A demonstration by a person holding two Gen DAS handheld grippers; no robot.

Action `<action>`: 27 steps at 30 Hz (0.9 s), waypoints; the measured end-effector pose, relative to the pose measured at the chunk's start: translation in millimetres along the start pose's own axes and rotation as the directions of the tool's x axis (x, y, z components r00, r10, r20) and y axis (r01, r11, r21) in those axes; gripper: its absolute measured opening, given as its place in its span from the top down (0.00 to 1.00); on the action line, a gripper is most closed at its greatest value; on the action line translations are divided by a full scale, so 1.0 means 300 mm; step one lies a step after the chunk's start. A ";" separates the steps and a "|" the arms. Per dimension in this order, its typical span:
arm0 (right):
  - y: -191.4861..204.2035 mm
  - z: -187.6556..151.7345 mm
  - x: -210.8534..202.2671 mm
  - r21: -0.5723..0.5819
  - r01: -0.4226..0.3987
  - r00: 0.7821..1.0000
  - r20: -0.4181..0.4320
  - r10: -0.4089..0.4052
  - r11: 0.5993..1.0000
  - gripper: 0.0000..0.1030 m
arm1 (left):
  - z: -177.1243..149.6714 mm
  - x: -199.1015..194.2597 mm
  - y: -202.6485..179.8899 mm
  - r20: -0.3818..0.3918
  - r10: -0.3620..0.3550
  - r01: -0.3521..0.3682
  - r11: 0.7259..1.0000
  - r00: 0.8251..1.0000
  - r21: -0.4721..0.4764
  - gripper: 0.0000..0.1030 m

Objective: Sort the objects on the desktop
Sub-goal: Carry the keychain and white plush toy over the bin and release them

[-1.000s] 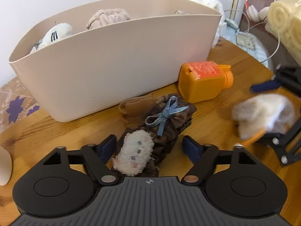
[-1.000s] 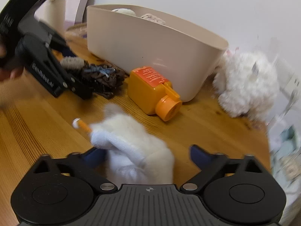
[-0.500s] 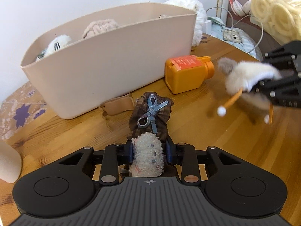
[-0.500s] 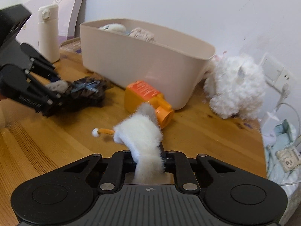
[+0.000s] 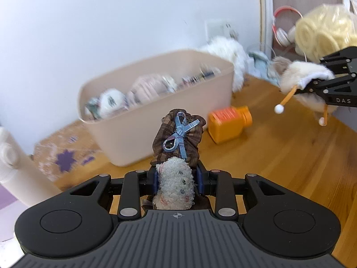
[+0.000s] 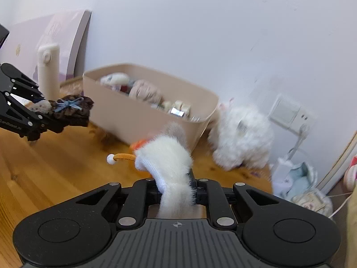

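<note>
Brown plaid plush [image 5: 178, 138], blue ribbon bow [image 5: 179, 134]

The left hand-held gripper [image 5: 177, 178] is clamped on a brown cloth toy [image 5: 178, 138], tilted downward. The right hand-held gripper [image 6: 176, 187] pinches a white furry toy [image 6: 169, 163], likewise angled down.

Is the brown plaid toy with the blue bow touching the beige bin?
Apart. The right wrist view shows the brown plaid toy held in the air, with a gap before the beige bin.
</note>
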State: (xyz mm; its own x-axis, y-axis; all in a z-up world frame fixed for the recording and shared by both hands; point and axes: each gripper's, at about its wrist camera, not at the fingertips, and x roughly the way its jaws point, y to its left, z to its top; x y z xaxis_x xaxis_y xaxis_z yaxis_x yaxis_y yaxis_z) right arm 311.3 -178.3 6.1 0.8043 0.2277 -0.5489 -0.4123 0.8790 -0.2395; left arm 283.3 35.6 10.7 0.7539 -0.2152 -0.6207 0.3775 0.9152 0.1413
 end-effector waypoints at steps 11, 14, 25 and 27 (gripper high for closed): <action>-0.074 0.168 -0.039 0.103 0.115 0.988 0.091 -0.125 0.988 0.87 | 0.174 -0.146 0.151 0.148 0.163 -0.144 0.981 0.976 -0.127 0.70; -0.093 0.211 -0.021 0.149 0.131 0.983 0.111 -0.149 0.980 0.87 | 0.224 -0.146 0.194 0.170 0.226 -0.194 0.964 0.959 -0.184 0.70; -0.118 0.363 0.134 0.249 0.152 0.967 0.163 -0.196 0.956 0.87 | 0.348 0.015 0.217 0.200 0.295 -0.237 0.934 0.934 -0.268 0.70; -0.108 0.391 0.176 0.237 0.165 0.966 0.159 -0.206 0.957 0.87 | 0.365 0.060 0.211 0.198 0.293 -0.233 0.932 0.935 -0.278 0.70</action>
State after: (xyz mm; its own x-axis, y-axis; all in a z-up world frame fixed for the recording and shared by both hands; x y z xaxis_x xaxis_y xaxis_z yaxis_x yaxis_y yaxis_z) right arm 417.1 -145.6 78.8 0.9296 0.1052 -0.3533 -0.1603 0.9784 -0.1305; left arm 379.7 52.3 92.9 0.9224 -0.0006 -0.3861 0.0266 0.9977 0.0620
